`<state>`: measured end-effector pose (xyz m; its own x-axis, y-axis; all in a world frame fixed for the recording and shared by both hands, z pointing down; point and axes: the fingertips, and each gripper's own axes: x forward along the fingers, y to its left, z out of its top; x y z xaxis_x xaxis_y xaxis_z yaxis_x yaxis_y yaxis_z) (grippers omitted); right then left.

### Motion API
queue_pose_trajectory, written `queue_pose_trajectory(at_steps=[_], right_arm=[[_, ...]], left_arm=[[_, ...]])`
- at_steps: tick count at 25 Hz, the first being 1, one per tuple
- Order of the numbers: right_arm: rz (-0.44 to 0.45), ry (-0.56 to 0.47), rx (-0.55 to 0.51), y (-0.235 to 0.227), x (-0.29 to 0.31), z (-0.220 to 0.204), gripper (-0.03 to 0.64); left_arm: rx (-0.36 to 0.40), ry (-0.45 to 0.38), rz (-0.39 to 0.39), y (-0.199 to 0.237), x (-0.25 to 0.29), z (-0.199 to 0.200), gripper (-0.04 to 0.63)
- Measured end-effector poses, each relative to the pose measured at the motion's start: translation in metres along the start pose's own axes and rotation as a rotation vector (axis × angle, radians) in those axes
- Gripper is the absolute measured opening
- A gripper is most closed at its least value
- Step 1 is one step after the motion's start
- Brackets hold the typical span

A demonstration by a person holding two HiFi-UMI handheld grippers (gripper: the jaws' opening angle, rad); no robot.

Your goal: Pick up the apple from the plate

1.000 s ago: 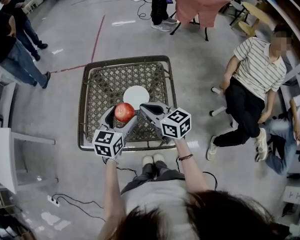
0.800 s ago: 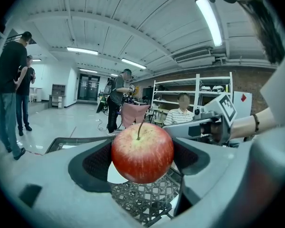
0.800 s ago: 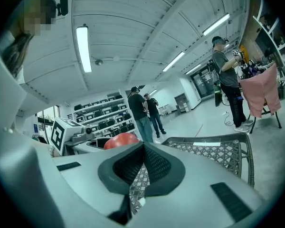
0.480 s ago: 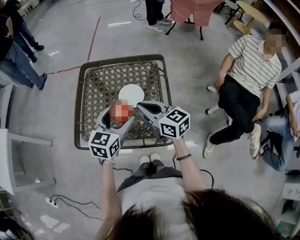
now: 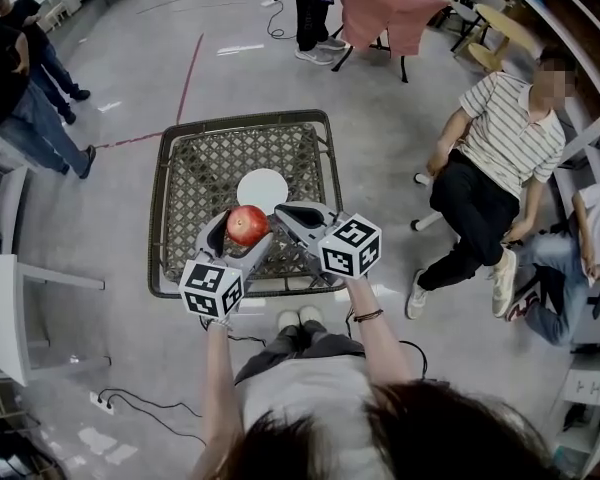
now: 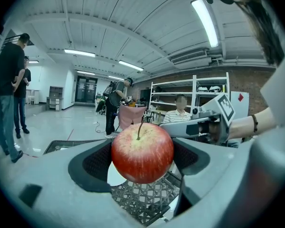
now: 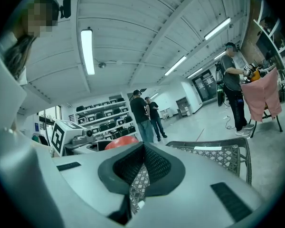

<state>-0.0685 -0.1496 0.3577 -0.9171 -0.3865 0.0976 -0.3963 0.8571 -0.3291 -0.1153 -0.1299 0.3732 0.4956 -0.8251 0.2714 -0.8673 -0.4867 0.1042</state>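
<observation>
A red apple sits between the jaws of my left gripper, lifted off the table near its front edge. In the left gripper view the apple fills the gap between the dark pads, stem up. The white plate lies bare on the woven table, just behind the apple; a sliver of the plate shows past the fruit. My right gripper hovers to the apple's right, shut with nothing in it. In the right gripper view its pads meet, and the apple peeks over them.
The table has a raised metal rim. A seated person in a striped shirt is off to the right, and people stand at the far left. A pink cloth hangs on a stand behind. A cable and power strip lie on the floor.
The apple stays held in my left gripper and both grippers keep their places; only the head view has shifted slightly.
</observation>
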Motion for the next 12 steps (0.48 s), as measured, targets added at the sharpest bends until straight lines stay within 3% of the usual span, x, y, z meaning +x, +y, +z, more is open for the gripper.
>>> queue_pose_trajectory(at_steps=[12], right_arm=[[0.017, 0.009, 0.0, -0.0008, -0.0018, -0.0028, 0.009]], left_arm=[[-0.007, -0.003, 0.02, -0.0019, -0.0009, -0.0001, 0.405]])
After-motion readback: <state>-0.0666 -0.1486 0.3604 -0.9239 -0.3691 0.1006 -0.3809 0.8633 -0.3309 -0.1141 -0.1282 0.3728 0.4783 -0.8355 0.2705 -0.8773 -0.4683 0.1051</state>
